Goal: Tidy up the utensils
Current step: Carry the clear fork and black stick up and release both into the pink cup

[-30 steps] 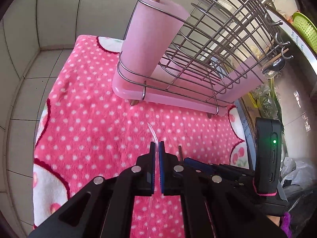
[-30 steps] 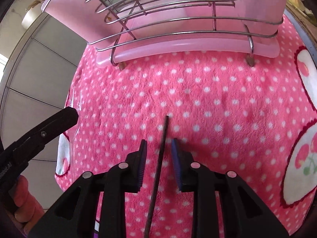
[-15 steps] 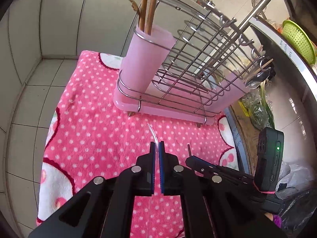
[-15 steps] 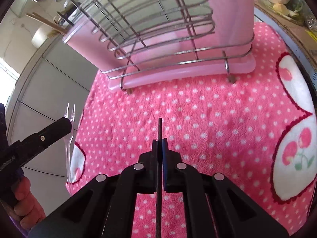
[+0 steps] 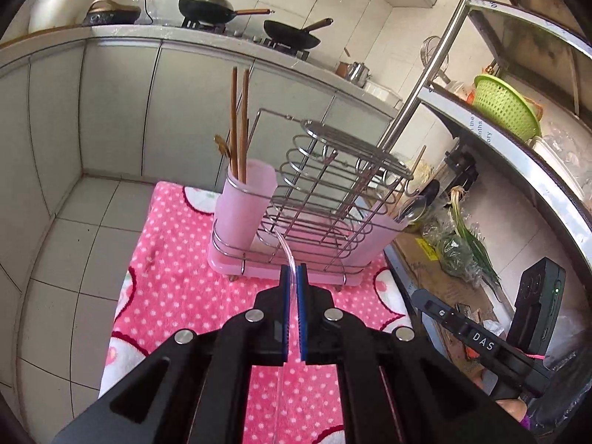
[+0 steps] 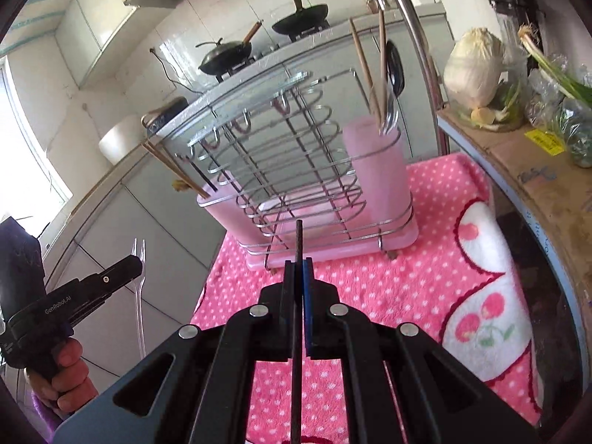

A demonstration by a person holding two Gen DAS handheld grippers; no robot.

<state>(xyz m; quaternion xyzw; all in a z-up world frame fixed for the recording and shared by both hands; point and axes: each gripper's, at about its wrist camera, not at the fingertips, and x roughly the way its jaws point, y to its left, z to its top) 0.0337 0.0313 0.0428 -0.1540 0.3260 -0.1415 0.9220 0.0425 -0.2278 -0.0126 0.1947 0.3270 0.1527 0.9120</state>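
Both pairs of jaws are pressed together on something thin. The right gripper [image 6: 299,288] pinches a thin dark stick [image 6: 298,238], likely a chopstick, its tip poking out ahead of the blue pads; those jaws have just been closing, and a second ago the stick still lay on the towel between spread fingers. The left gripper [image 5: 293,285] pinches a clear plastic fork [image 6: 139,281] by its handle, its tines standing up, as the right view shows.

Since that earlier moment both hands have risen off the pink dotted towel [image 5: 177,281], and the view has opened from towel and rack base to the whole kitchen. So both utensils are now clear of the towel and being carried.

Ahead of them the wire utensil rack [image 5: 325,192] stands on its pink tray at the towel's far edge. Its pink cup [image 5: 244,203] at one end already holds wooden chopsticks [image 5: 238,118]; the cup at the other end holds a spoon and more sticks.

I would judge the pick-up finished and the drop into the cups next. Beyond lie the tiled floor and a counter with two black pans [image 5: 207,5].
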